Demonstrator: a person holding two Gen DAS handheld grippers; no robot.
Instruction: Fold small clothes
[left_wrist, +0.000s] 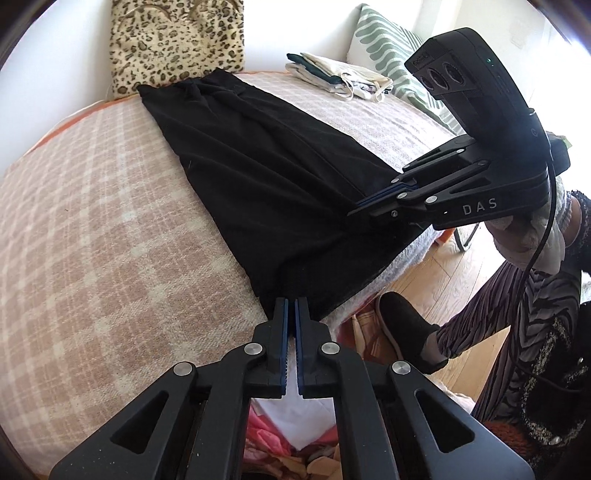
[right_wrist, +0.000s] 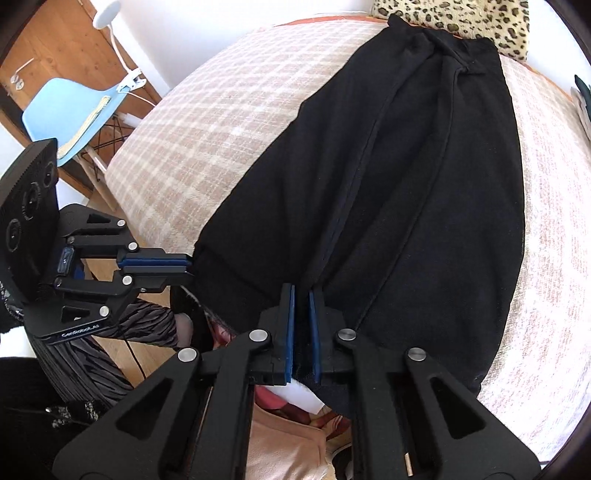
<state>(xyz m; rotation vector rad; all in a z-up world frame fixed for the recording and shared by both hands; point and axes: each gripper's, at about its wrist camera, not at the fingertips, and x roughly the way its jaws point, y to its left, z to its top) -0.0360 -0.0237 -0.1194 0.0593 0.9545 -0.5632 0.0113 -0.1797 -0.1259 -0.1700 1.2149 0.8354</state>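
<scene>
Left wrist view. Black trousers (left_wrist: 258, 177) lie lengthwise on a checked blanket (left_wrist: 92, 229) covering a bed, waistband toward a leopard-print cushion (left_wrist: 177, 44), hems at the near edge. The left gripper (left_wrist: 291, 310) is closed at the near hem corner; its tips meet the fabric edge, though whether cloth is pinched cannot be told here. The right gripper (left_wrist: 358, 210) reaches the other hem corner, jaws together on the cloth. A stack of folded clothes (left_wrist: 332, 74) sits at the far end, well apart.

Right wrist view. The right gripper (right_wrist: 301, 295) is clamped on the trousers (right_wrist: 406, 184), black fabric visible between its blue pads (right_wrist: 290, 332). The left gripper (right_wrist: 188, 266) closes flat at the opposite hem corner.

Handling, as judged: the garment looks soft, limp and light, and will drape and sag between holds; the thicker hem corners and waistband appear the soundest places to grip.
</scene>
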